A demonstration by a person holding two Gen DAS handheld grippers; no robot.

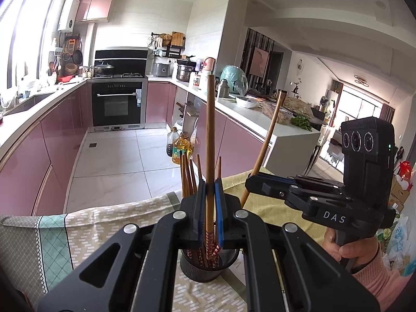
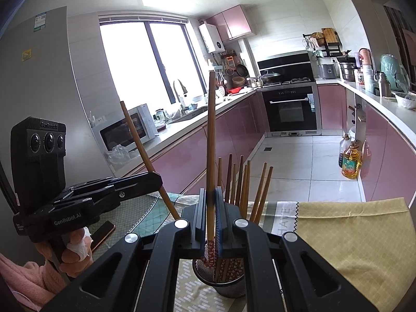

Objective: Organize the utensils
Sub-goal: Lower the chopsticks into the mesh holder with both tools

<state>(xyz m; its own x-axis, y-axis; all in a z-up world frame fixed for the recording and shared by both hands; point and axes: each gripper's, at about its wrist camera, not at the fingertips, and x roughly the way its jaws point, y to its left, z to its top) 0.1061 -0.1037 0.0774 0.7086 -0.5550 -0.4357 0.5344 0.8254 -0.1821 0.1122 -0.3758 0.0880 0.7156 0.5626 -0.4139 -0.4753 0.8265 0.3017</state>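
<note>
Holding one chopstick in each gripper, both sets of jaws closed tight on the wood. Left gripper (image 1: 210,195) pinches its chopstick (image 1: 210,130) upright, patterned end down, and that end hangs just over the mouth of the black mesh holder (image 1: 208,267), right below my fingertips. Right gripper (image 2: 211,202) does the same with its own chopstick (image 2: 211,135), upright, and its patterned end also sits at the holder's (image 2: 221,283) rim. So the key relation: the long axis of each stick is near vertical and the cup opening lies straight down along that axis; I judge the next move as a short drop or release, no sideways travel needed. Neither hand looks clearly nearer; both hover over the same cup, so they may crowd each other. From the left view the right gripper (image 1: 253,182) comes in from the side with its stick (image 1: 262,150) leaning; from the right view the left gripper (image 2: 156,179) does likewise, with its stick (image 2: 148,161) tilted. Other chopsticks (image 2: 241,182) already stand in the holder, fanned toward its far side. The holder stands on the patterned cloth (image 1: 104,221) over the table, near the edge facing the kitchen. A phone (image 2: 101,234) lies on the table beside my left hand (image 2: 72,252). Risk, as I judge: an incoming stick snags on the standing ones.
</note>
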